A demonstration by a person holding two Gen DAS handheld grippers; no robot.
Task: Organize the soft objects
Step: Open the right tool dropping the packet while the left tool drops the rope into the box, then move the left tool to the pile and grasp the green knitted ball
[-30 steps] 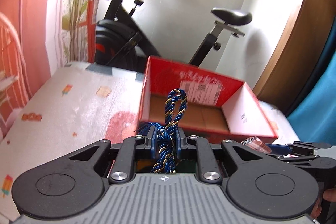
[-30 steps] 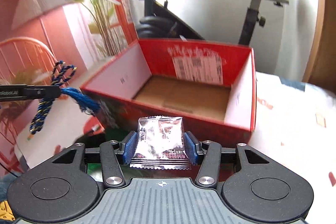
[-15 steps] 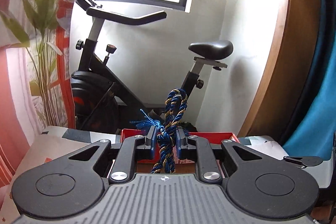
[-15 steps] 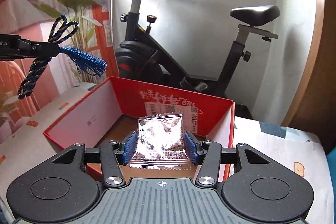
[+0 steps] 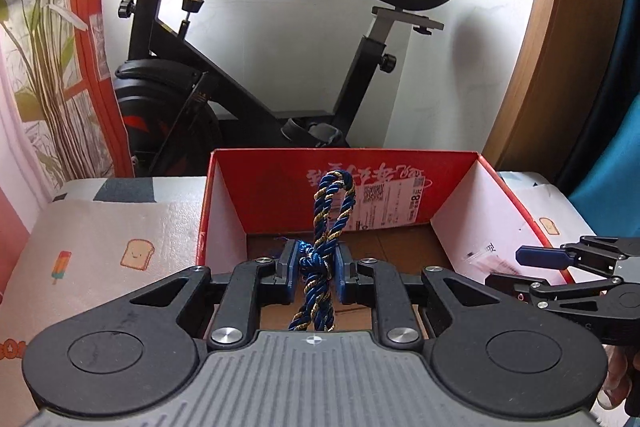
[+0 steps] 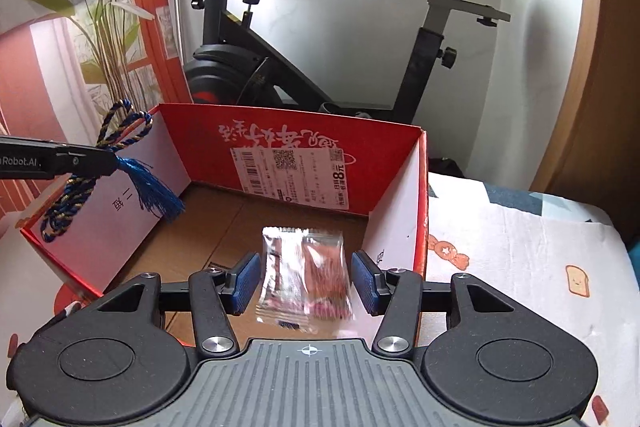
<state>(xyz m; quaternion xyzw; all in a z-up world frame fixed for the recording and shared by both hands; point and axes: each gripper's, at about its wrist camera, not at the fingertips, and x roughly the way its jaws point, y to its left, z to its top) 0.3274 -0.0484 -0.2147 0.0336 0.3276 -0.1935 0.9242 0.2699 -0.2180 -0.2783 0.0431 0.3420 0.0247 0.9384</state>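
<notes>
My left gripper (image 5: 318,269) is shut on a blue and gold twisted cord (image 5: 330,215) with a blue tassel, held over the near edge of the open red cardboard box (image 5: 280,171). From the right wrist view the cord (image 6: 100,163) hangs at the box's left wall (image 6: 120,211). My right gripper (image 6: 306,281) is open over the box. A clear foil snack packet (image 6: 306,279) sits between its pads without touching them, blurred as if dropping. The right gripper also shows in the left wrist view (image 5: 560,267).
A black exercise bike (image 5: 224,95) stands behind the box against a white wall. A plant (image 6: 100,27) and red curtain are at the left. The box rests on a printed cloth surface (image 6: 520,267). A wooden panel (image 5: 560,67) is at the right.
Both grippers have tilted back down over the box. My right gripper has opened and let go of the packet. The left still holds the cord.
</notes>
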